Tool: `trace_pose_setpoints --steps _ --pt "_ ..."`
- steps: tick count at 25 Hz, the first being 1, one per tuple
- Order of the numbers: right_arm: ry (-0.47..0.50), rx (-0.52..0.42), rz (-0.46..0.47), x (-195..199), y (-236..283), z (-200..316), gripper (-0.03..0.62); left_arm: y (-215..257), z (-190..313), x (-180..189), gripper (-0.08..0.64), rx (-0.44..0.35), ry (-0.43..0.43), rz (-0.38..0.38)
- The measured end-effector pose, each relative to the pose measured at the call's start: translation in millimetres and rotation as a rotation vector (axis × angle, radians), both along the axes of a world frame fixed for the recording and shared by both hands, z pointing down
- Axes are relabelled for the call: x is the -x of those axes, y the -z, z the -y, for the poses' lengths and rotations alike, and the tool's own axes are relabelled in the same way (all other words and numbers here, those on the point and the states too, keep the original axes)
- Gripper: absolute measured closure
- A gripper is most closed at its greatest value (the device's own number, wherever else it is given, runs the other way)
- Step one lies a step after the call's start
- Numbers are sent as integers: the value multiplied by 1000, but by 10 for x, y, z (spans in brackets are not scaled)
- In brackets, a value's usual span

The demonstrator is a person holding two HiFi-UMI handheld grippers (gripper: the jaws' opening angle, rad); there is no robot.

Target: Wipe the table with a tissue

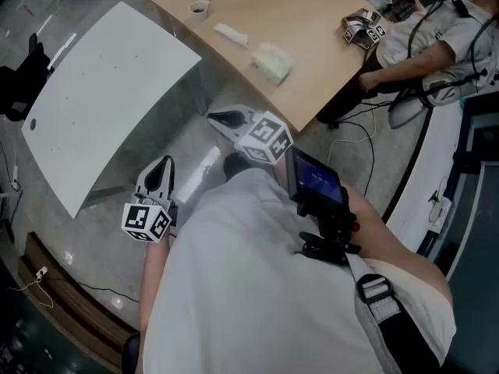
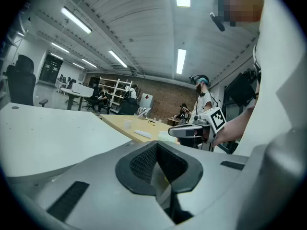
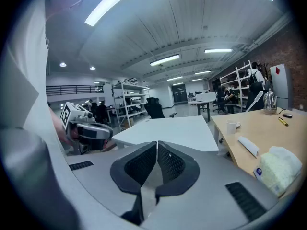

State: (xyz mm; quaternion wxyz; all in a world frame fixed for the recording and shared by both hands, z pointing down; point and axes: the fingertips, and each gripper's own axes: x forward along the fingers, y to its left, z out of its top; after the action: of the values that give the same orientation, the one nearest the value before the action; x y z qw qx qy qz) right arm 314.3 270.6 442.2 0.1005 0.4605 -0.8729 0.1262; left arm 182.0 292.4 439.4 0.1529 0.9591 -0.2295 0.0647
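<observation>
- Head view is showing both grippers hanging close to the person's body over the grey floor. They are well apart from the light wooden surface (image 1: 312, 22) where the pale, soft pack of tissues (image 1: 272, 61) is lying.
- Left gripper (image 2: 157, 145) and right gripper (image 3: 156, 143) are each sitting with jaws pressed together, gripping nothing. Arriving like that, they are risking shoving the pack rather than pinching a sheet.
- That pack is lying near the surface's edge, so a clumsy nudge could be sending it to the floor.
- Small white cup (image 1: 200, 7) and flat white strip (image 1: 231, 34) are sitting nearby, and a wide wipe could be sweeping them off.
</observation>
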Motion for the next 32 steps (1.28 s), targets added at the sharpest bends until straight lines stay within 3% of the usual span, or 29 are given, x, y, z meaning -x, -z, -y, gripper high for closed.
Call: trace_pose_setpoints --steps 7,19,26,32 --pt "-10 81 14 -184 -226 255 575 -137 302 -223 555 71 -13 6" --pt "-16 140 1 -707 -385 1240 575 -210 1152 -540 555 115 39 82" --pt "-80 162 -200 -1156 -575 1735 575 -189 1621 -948 555 104 37 117" --pt "-144 231 -309 -1677 -804 1985 575 -210 1966 -1251 555 101 29 117"
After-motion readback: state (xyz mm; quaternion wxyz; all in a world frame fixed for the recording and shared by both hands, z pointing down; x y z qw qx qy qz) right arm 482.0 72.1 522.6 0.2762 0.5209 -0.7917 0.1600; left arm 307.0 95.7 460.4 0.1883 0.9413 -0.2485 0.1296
